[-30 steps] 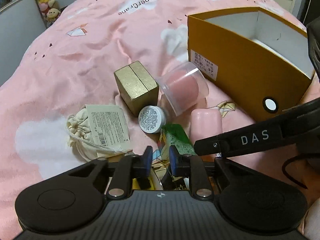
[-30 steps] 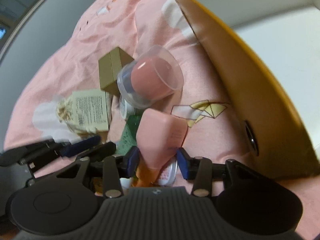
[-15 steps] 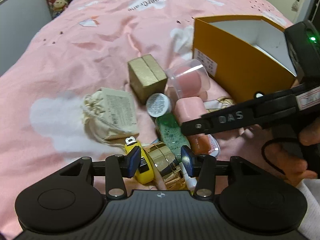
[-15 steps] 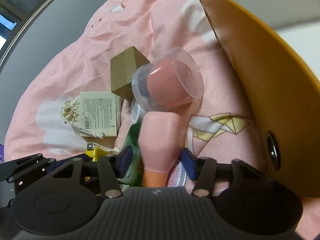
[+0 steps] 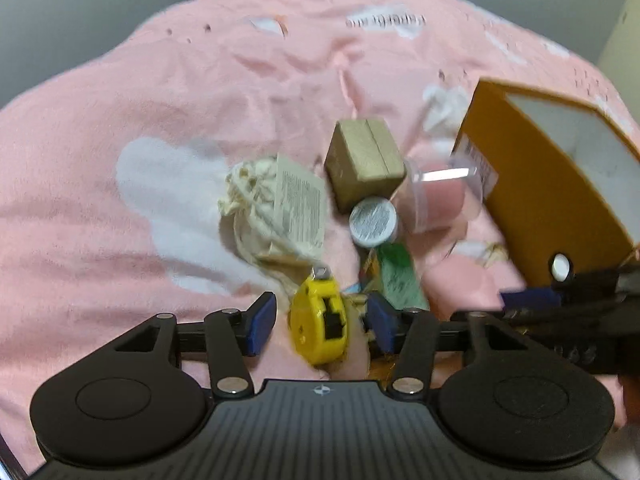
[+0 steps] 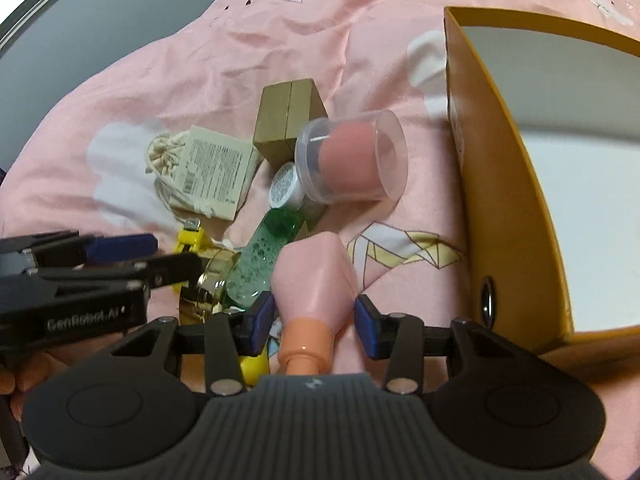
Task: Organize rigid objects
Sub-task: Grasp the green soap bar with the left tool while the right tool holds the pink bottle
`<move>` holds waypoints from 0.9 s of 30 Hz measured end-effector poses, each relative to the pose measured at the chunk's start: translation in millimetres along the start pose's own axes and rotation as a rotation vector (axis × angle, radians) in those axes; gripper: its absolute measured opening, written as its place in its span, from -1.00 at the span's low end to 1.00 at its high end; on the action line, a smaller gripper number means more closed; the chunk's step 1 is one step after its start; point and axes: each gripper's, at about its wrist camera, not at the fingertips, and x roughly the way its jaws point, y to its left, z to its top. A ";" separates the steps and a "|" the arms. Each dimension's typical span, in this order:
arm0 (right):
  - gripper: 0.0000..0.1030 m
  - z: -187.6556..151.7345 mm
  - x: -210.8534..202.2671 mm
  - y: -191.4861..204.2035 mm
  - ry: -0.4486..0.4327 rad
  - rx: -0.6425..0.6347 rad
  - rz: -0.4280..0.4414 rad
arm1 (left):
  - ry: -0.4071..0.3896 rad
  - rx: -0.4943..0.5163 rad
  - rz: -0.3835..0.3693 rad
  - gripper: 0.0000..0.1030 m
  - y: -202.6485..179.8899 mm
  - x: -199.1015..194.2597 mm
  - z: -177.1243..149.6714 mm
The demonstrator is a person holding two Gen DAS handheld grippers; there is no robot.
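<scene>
A yellow tape measure (image 5: 316,308) lies on the pink bedspread between the pads of my left gripper (image 5: 320,324). Its jaws are opening and neither pad touches the tape measure. My right gripper (image 6: 315,324) is shut on a pink tube (image 6: 316,276), orange cap toward the camera, lifted a little off the bed. The orange shoebox (image 6: 500,200) stands open to the right of the tube, and it also shows at the right of the left wrist view (image 5: 532,200).
A pile lies ahead: gold box (image 6: 286,120), clear cup with a pink sponge (image 6: 352,160), small white-lidded jar (image 6: 285,184), green bottle (image 6: 268,252), gold jar (image 6: 212,280), cloth pouch with a tag (image 6: 204,172). The left gripper's fingers (image 6: 120,246) cross the right view.
The left gripper's jaws went from shut to open and now straddle the yellow tape measure. The right gripper rose and rolled with the pink tube still in it.
</scene>
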 end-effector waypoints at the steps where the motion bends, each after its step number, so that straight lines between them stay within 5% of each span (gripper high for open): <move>1: -0.17 -0.6 -0.3 -0.9 0.000 0.004 -0.003 | -0.013 0.016 -0.055 0.13 -5.2 -2.3 0.3; 3: -0.19 -1.6 -3.0 0.5 -0.001 -0.003 -0.016 | -0.014 0.049 -0.104 -0.20 -15.6 -2.4 1.9; 5: -0.20 -3.5 -6.3 2.3 0.005 -0.015 -0.053 | -0.014 0.109 -0.077 -0.06 -24.7 1.6 4.9; 10: -0.21 -11.5 -15.9 2.1 0.014 -0.030 -0.088 | 0.048 0.205 -0.154 0.19 -37.6 18.0 13.3; 13: -0.26 -14.5 -20.0 -2.7 0.003 -0.023 -0.153 | 0.075 0.223 -0.148 0.20 -48.0 28.5 15.4; 21: -0.20 -13.5 -14.9 -12.6 0.013 0.019 -0.121 | 0.160 0.262 -0.037 0.23 -59.9 66.1 15.8; 27: -0.15 -15.3 -4.3 -18.8 0.034 0.056 -0.066 | 0.142 0.229 -0.027 -0.16 -59.1 65.5 15.8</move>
